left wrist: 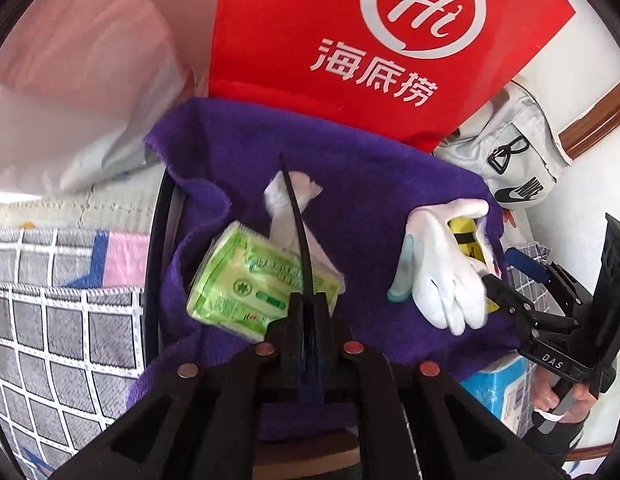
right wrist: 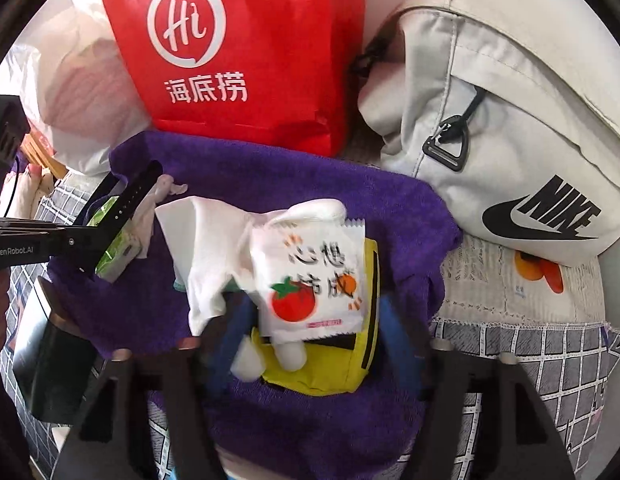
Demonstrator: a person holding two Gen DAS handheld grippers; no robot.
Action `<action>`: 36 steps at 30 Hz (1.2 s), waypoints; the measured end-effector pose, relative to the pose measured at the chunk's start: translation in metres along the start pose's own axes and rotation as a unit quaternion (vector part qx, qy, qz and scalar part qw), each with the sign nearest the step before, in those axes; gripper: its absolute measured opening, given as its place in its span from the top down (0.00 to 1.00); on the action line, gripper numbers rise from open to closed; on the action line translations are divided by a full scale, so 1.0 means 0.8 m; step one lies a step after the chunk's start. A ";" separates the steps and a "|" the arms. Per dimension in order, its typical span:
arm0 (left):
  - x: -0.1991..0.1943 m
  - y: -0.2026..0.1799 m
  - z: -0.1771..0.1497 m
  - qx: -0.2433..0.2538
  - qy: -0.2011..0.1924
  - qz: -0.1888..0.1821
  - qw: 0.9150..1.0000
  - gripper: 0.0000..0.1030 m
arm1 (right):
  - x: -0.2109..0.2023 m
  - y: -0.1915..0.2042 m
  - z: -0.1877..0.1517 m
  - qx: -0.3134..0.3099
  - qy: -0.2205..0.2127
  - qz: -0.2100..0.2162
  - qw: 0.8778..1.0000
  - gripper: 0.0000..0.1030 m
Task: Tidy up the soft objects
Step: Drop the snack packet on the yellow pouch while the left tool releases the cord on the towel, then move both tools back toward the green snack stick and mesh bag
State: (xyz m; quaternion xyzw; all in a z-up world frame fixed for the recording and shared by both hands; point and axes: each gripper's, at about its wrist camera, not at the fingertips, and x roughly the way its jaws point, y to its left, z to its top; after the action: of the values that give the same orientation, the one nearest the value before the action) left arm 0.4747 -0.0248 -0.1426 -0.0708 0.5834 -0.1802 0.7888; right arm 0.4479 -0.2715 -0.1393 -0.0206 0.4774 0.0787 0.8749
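Note:
A purple towel lies spread on the checked bedding and also shows in the right wrist view. On it lie a green tissue pack, a white glove and a yellow pouch. My left gripper is shut, with a thin black strap running up from between its fingers, just above the green pack. My right gripper has blue fingers standing apart around the yellow pouch, a white tomato-print packet and the glove. The other gripper shows at left over the green pack.
A red paper bag stands behind the towel. A grey Nike bag lies at the right. A translucent plastic bag sits at the left. A blue-and-white pack lies by the towel's right edge. A grey checked blanket covers the bed.

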 end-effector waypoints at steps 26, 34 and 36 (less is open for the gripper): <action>-0.137 -0.007 -0.162 0.036 -0.117 0.271 0.955 0.46 | -0.181 0.068 -0.129 0.044 -0.081 0.036 0.995 0.23; -0.126 -0.010 -0.242 0.031 -0.099 0.280 0.954 0.45 | -0.204 0.101 -0.209 0.058 -0.059 0.066 0.994 0.23; -0.129 -0.010 -0.263 0.029 -0.099 0.282 0.954 0.45 | -0.213 0.109 -0.225 0.052 -0.064 0.062 0.995 0.23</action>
State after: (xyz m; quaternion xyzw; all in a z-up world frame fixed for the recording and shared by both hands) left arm 0.2478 0.0265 -0.1128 0.1022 0.4933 0.0405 0.8629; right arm 0.1938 -0.2259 -0.0903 0.0593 0.4244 0.1088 0.8970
